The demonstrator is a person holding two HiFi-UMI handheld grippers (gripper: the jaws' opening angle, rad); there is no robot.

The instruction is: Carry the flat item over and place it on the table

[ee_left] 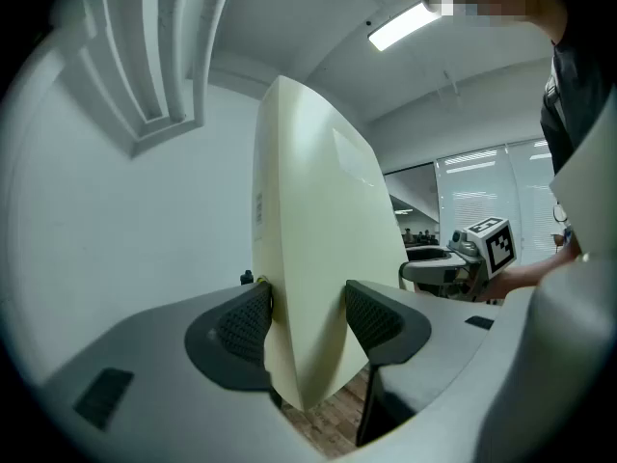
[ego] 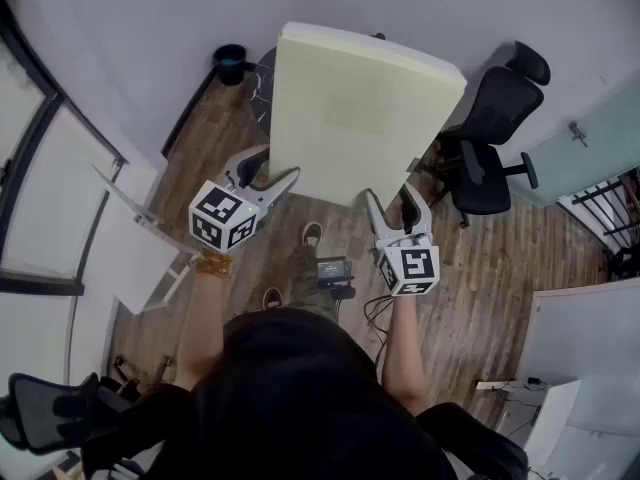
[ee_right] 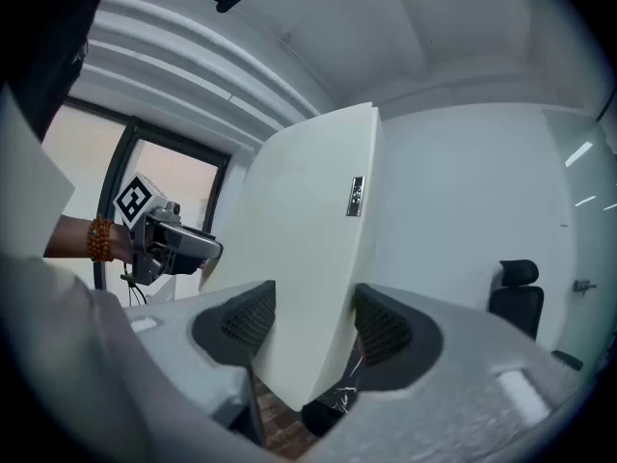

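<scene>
1. Wood-plank floor (ego: 520, 248) and plain white walls fill the head view, with a black office chair (ego: 490, 138) off to the right and a small black bin (ego: 230, 63) by the far wall.
2. And there's the task's thing: a big, thick, cream-coloured flat slab (ego: 360, 108), up in the air in front of the person, clear of the floor and held at its near edge.
3. Left gripper (ego: 282, 162) is on the slab's near left corner, and the hand behind it wears a beaded bracelet (ego: 212, 263).
4. Its own view shows the jaws spread wide with the slab's full thickness between them. Both ribbed pads (ee_left: 246, 321) are pressed flat on the two faces, so that is a firm clamp.
5. From there the slab rises on edge well above the jaws, and the floor shows under its bottom corner.
6. Right gripper (ego: 391, 193) holds the near right corner, marker cube facing up at the camera.
7. Same story in the right gripper view: jaws wide, both pads bearing on the slab from either side.
8. A small dark label (ee_right: 357, 196) sits on the slab's narrow edge, too small to read.
9. Each gripper shows in the other's view, across the slab.
</scene>
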